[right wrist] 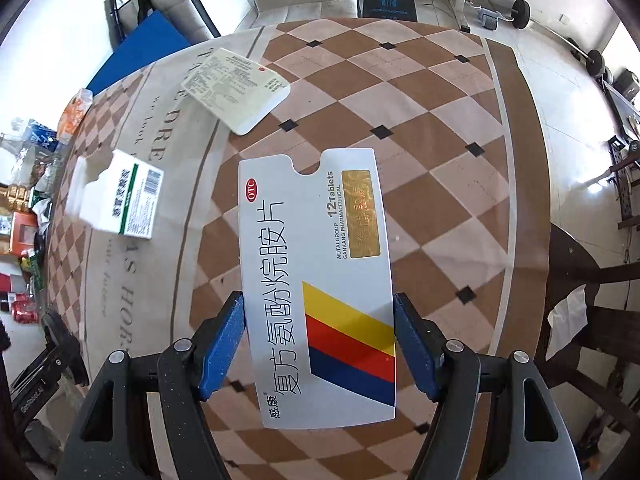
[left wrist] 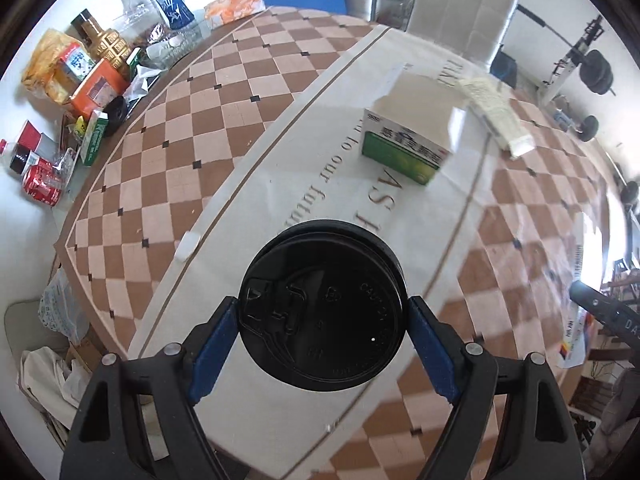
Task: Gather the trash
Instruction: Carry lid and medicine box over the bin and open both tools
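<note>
Above the checkered tablecloth (left wrist: 168, 152), the left gripper (left wrist: 322, 332) clamps a black-lidded cup (left wrist: 320, 312) between its blue pads. Farther off on the cloth sit a green-and-white medicine box (left wrist: 408, 140) and a flat cream box (left wrist: 496, 116) to its right. Over the cloth's right side, the right gripper (right wrist: 318, 344) pinches a flat white tablet box (right wrist: 320, 280) by its long edges.

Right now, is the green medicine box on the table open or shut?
Open. In the left wrist view the green medicine box has its top flaps standing up, showing a pale hollow inside. Whether it is empty cannot be told.
</note>
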`<state>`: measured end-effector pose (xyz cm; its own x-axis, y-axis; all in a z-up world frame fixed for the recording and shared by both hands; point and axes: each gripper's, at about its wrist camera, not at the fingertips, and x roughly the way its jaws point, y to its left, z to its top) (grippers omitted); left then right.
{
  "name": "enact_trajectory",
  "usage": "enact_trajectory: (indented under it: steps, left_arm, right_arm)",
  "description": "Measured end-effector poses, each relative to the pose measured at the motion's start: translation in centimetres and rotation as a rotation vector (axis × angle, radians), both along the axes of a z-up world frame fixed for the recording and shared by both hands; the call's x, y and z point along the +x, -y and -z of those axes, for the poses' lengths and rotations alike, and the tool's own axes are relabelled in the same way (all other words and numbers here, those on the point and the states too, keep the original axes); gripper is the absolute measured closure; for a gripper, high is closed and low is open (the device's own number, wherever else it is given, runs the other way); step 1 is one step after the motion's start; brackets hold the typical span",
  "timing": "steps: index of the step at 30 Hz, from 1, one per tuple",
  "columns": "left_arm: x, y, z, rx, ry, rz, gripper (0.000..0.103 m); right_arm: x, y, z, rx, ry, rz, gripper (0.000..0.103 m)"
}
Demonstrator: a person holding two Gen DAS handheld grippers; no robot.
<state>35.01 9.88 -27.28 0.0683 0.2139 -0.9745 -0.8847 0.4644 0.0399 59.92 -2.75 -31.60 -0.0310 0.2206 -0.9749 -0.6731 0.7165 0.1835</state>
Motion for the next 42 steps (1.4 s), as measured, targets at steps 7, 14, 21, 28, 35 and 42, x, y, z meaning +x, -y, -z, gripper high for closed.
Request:
enact_trajectory:
  steps: [7,14,21,28,35,42]
  left_arm:
    - [-7.1,6.9,-3.1,0.023,0.073,0.072,0.021]
    - [-15.6,14.9,-3.8,-0.006,0.124,0.095,0.021]
    - [-22.4,20.8,1.5,-0.136,0.091,0.081,0.021]
    - [-26.2,22.7,13.4,-0.299,0.019,0.001,0.021]
    - [-26.1,22.2,27.5,-0.418,-0.025,-0.035,0.021]
    - [-24.1,22.7,37.0,-0.482,-0.061,0.016,0.021]
  right_arm:
    - [-8.8,7.9,-6.5,0.089,0.006,-0.042,0.029]
    - [-21.5,17.6,-9.8,0.15,0.001,-0.047,0.029]
    - [-32.3,26.8,-5.1,0.064,-0.106,-0.081,0.029]
    - [-38.8,32.6,6.7,-0.125,-0.203,-0.144,0.029]
    - [-40.3,33.0,22.7,-0.232,-0.233,-0.194,0.029]
    - [-39.2,31.8,36.7,-0.301,-0.312,-0.219,0.029]
